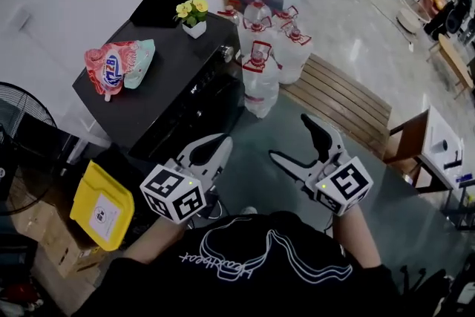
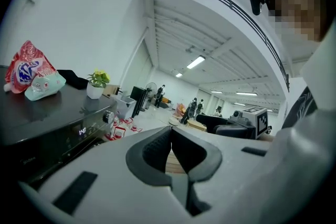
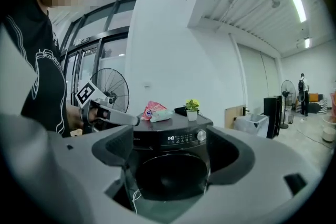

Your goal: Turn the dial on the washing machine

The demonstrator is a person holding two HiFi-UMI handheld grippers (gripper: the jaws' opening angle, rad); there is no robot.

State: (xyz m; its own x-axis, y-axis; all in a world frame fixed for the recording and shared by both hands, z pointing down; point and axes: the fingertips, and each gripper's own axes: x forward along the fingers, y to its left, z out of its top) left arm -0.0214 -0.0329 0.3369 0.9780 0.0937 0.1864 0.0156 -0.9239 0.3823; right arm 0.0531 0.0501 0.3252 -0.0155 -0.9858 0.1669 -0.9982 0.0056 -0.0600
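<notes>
While the black front-loading washing machine (image 1: 171, 89) stood untouched, the step in hand looked like the approach, since neither gripper was near it. One machine. At least four clear plastic water jugs with red labels (image 1: 261, 74) stood just beside it. Two grippers: the right gripper (image 1: 291, 137) had its jaws wide with nothing between and faced the machine front, and the left gripper (image 1: 221, 143) had its jaws together, empty. On the machine top were one red-and-white plastic bag (image 1: 111, 69) and one white pot of yellow flowers (image 1: 194, 15). One small silver round dial (image 3: 200, 135) sat at the panel's right end, well apart from both grippers. The next move probably called for bringing the wide jaws up around its rim, closing and twisting.
</notes>
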